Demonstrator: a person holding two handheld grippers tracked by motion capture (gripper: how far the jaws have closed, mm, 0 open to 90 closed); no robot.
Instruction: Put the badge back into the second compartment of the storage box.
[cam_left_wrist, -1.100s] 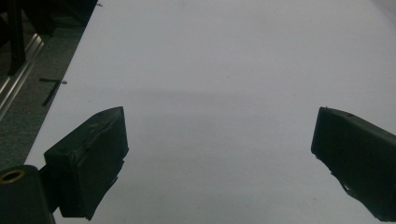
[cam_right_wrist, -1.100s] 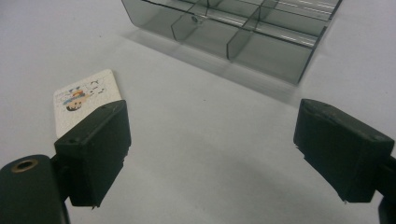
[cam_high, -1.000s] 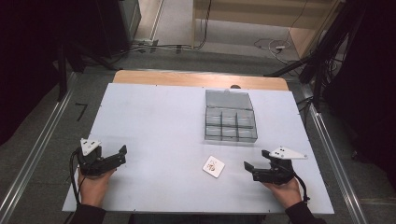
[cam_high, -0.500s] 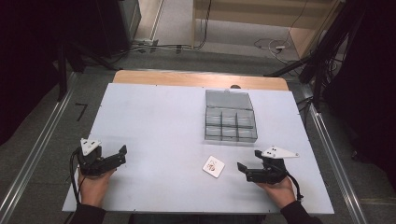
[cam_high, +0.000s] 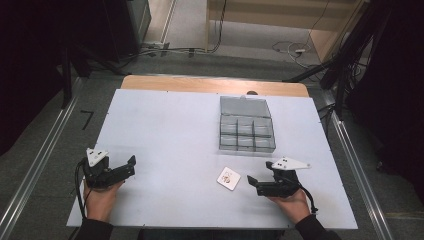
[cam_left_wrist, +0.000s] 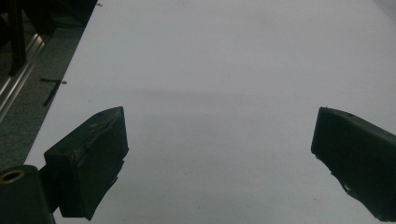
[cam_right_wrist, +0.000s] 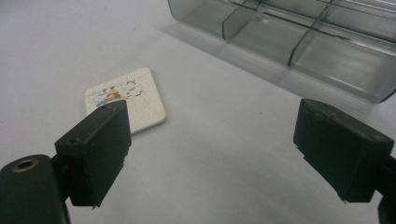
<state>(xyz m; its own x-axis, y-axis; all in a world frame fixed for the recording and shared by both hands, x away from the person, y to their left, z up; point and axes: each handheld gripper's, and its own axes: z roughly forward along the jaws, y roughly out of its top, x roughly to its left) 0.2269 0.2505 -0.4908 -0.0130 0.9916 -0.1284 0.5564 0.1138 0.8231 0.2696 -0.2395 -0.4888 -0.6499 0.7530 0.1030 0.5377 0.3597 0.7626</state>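
White tabletop (cam_high: 190, 125), matte, carrying three items.

Item 1: small square card (cam_high: 228, 178), white with a small printed colour design, lying flat near the front edge, a little right of centre. In the right gripper view the card (cam_right_wrist: 125, 99) lies just behind the tip of the left-hand jaw, partly covered by it; whether they touch cannot be told.

Item 2: right hand-held gripper (cam_high: 254, 183), gripped in the person's right hand, low over the tabletop, just right of the card and pointing at it. Jaws spread wide, nothing between them.

Item 3: left hand-held gripper (cam_high: 131, 165), gripped in the left hand, at the front left, well apart from the card. Jaws spread wide, bare surface between them.

Item 4: grey clear-plastic compartment box (cam_high: 247, 131), lid raised, beyond the card and the right hand-held gripper.
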